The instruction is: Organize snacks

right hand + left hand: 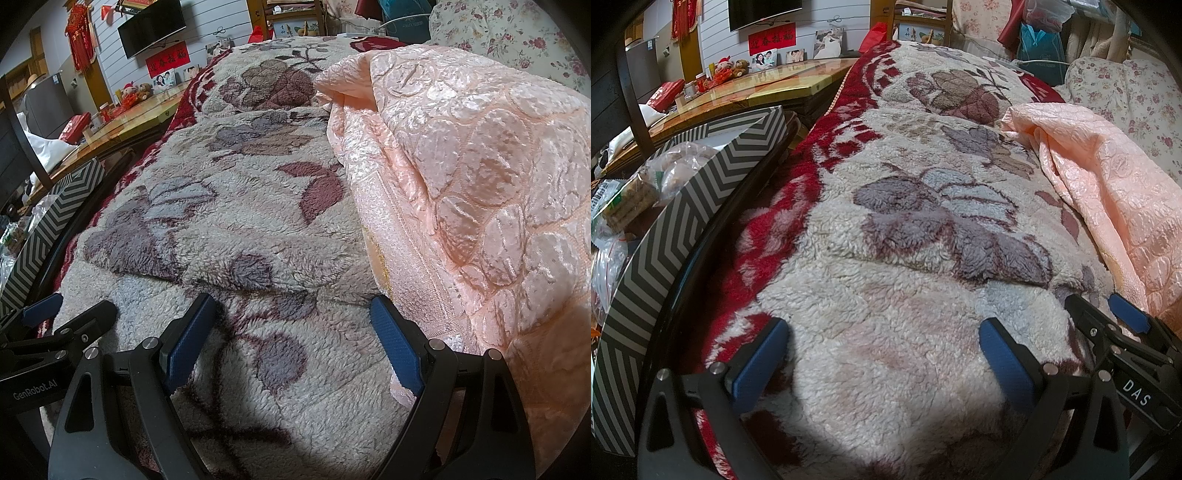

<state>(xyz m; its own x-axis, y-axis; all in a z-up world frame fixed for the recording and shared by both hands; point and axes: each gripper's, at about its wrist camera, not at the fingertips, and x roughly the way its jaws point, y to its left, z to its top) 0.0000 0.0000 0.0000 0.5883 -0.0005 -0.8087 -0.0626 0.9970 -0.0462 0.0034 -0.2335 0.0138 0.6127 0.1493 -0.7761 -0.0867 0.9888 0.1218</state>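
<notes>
My left tool point(882, 345) hangs low over a fleecy flowered blanket point(905, 229), its blue pads spread wide with nothing between them. My right tool point(293, 325) sits just beside it over the same blanket, also spread wide and empty; in the left view its black fingers and blue pad tips show at the lower right edge, and in the right view the left tool's fingers show at the lower left.

The snacks point(646, 181) are off to my left, well apart from both tools: clear plastic bags of round brownish pieces and a packet of pale bars, lying inside a box point(676, 236) with grey and white zigzag stripes. The box stands beside the blanket's red border, with a dark curved rail running between them. From the right view I only see a strip of the box wall and a bit of bagged food at the far left edge.

A peach quilted cover point(472, 192) lies bunched on the blanket at my right, touching the right tool's outer finger. Beyond the box is a glossy wooden surface point(768, 85) with photos and small toys.
</notes>
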